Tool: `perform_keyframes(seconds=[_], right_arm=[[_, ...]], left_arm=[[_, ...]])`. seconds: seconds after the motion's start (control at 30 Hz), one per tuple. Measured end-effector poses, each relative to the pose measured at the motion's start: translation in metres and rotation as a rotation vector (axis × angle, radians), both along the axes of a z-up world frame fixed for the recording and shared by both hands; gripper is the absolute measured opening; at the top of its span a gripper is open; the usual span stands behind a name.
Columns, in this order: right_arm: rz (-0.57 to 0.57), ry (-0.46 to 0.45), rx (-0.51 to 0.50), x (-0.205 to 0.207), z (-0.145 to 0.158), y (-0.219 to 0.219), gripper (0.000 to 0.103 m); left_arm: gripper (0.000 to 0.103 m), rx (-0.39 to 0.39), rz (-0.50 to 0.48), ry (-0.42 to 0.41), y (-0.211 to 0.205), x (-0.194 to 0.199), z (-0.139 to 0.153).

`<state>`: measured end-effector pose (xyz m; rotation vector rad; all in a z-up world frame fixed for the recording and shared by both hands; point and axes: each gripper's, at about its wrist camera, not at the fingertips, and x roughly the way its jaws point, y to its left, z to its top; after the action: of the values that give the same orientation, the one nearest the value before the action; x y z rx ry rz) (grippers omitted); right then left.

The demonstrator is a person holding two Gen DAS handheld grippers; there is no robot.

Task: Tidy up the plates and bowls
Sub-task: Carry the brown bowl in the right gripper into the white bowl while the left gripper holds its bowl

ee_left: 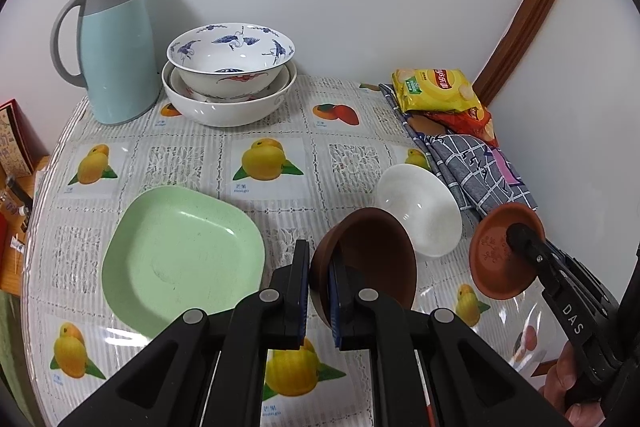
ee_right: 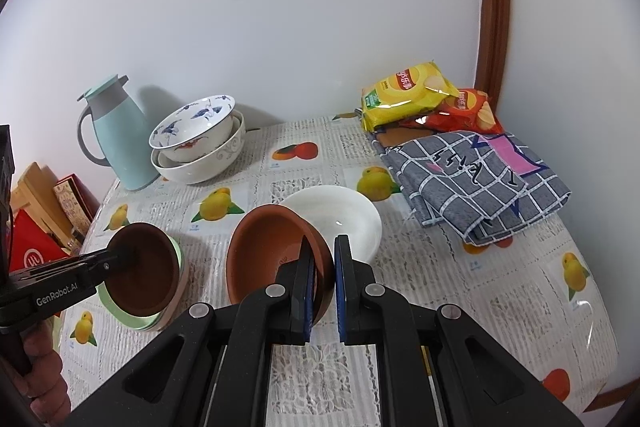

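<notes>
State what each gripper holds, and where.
Left gripper: dark brown bowl, by its rim. Right gripper: reddish-brown bowl, by its rim.

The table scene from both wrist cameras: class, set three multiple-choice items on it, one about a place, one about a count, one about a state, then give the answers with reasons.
1. Where is the blue-patterned bowl?
A. nested in a larger white bowl beside the jug
B. on the green plate
C. on the checked cloth

2. How many brown bowls are held?
A. none
B. one
C. two

3. What state is the small white bowl in?
A. gripped
B. resting free on the table
C. upside down

Answers: 1 A, it sits inside the large white bowl next to the blue jug. 2 C, the left gripper pinches the dark brown bowl, the right gripper the reddish-brown bowl. 3 B, no fingers touch it.
</notes>
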<state>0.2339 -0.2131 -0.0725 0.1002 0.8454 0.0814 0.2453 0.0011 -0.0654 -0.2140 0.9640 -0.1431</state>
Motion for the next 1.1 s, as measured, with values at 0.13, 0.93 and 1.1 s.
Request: perform_keyframes(seconds=[0.13, 0.93, 1.1], right_arm=[[-0.003, 0.008, -0.002, 0.013, -0.007, 0.000, 0.009], [0.027, 0.098, -0.035, 0.076, -0.058, 0.008, 0.009], [0.031, 0.131, -0.039, 0.086, -0.074, 0.009, 0.009]], left_arm=[[0.009, 0.007, -0.004, 0.005, -0.002, 0.010, -0.004], [0.009, 0.006, 0.019, 0.047, 0.001, 0.058, -0.035], [0.009, 0.006, 0.022, 0.053, 0.002, 0.066, -0.040]])
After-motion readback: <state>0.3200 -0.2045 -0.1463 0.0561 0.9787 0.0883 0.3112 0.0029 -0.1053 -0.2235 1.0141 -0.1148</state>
